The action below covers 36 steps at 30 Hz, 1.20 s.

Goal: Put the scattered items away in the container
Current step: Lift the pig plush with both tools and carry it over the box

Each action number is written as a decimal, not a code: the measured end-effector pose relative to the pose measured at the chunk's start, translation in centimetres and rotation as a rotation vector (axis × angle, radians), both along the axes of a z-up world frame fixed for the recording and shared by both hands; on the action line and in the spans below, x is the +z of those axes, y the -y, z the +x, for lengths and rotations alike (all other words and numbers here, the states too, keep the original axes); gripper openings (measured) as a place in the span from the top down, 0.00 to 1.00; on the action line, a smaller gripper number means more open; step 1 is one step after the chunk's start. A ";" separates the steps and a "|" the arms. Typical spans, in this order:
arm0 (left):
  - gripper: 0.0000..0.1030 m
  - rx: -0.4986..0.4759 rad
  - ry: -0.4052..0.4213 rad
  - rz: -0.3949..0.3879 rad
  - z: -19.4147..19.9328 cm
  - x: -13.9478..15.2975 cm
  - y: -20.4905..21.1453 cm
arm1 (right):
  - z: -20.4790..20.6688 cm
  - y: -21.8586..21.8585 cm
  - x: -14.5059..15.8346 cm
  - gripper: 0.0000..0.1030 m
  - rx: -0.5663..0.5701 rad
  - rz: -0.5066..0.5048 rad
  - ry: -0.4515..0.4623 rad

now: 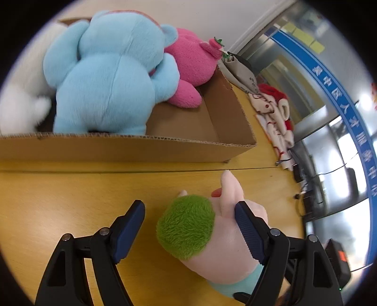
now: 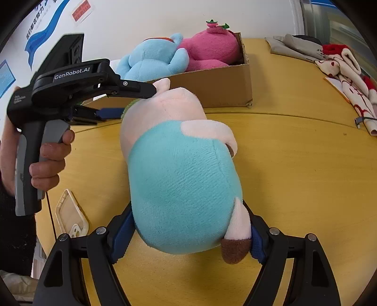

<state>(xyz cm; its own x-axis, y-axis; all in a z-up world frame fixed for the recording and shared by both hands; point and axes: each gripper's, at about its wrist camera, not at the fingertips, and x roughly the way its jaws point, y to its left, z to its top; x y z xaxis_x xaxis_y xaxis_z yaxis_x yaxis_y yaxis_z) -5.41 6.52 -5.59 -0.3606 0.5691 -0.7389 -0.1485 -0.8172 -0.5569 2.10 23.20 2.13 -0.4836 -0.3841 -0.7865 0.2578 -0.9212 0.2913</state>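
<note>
We see a yellow wooden table (image 2: 294, 164) against a white wall (image 2: 141, 18) with blue posters, and glass panels with a blue banner (image 1: 329, 84) to the side. On the table's far part stands an open cardboard box (image 2: 223, 77) of rough corrugated board, holding a fluffy light-blue plush (image 1: 108, 77) and a pink plush (image 1: 190, 61) with small green-leafed ears; something white and furry (image 1: 21, 103) sits at the box's left end. Beside the box lie folded cloths, grey and white-and-red (image 2: 348, 77), and a clear phone case (image 2: 70, 216) lies near the table's edge. The pale-pink plush doll (image 2: 186, 176), soft and rounded, with green hair, a turquoise body and brown feet, lies on the table in front of the box, outside it. Our right gripper (image 2: 188, 237) has its jaws spread wide around the doll's turquoise lower end, the blue ribbed pads pressing its sides. Our left gripper (image 1: 188, 226), gripped by a hand (image 2: 49, 160), has its jaws wide apart at the doll's head: 1 pad touches the pink head, the other stands clear of the green hair.
</note>
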 end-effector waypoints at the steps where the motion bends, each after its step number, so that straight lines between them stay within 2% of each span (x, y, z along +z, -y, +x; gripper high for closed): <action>1: 0.24 0.002 0.004 0.025 0.0 -0.2 0.2 | 0.1 -0.2 -0.1 0.18 -0.008 -0.016 0.004; 6: 0.24 0.033 -0.001 0.053 0.4 -0.4 1.3 | -0.1 -1.5 -0.7 0.18 -0.048 -0.093 0.028; 9: 0.24 0.043 0.039 0.099 0.2 -1.3 1.7 | -0.2 -1.9 -0.8 0.18 -0.055 -0.126 0.035; 14: 0.24 -0.040 0.103 0.216 -0.1 -2.4 0.0 | -0.3 -1.9 -0.8 0.18 -0.039 -0.117 0.031; 19: 0.24 -0.067 0.111 0.207 -0.3 -2.7 -1.6 | -0.5 -1.4 -0.8 0.18 -0.026 -0.092 0.028; 23: 0.34 -0.093 0.100 0.198 -0.1 -2.4 -1.9 | -0.3 -1.2 -0.8 0.20 -0.022 -0.080 0.021; 27: 0.40 -0.129 0.055 0.174 0.3 -0.9 -2.3 | -0.1 -0.8 -0.3 0.23 -0.021 -0.079 0.026; 30: 0.40 -0.139 0.016 0.161 0.5 0.6 -2.1 | 0.2 -0.4 0.6 0.27 -0.019 -0.072 0.004; 33: 0.40 -0.156 -0.036 0.158 0.3 3.1 -1.8 | 0.0 0.1 2.4 0.28 -0.018 -0.065 -0.043; 36: 0.41 -0.190 -0.113 0.140 -0.5 7.0 -2.0 | -0.4 0.5 5.1 0.28 -0.009 -0.050 -0.105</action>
<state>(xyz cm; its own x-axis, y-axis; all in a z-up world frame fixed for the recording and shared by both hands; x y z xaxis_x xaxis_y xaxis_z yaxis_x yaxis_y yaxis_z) -5.87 8.52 1.45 -0.3135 0.7283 -0.6093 -0.3598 -0.6849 -0.6336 1.69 22.70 7.25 -0.5660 -0.4165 -0.7114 0.2807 -0.9088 0.3088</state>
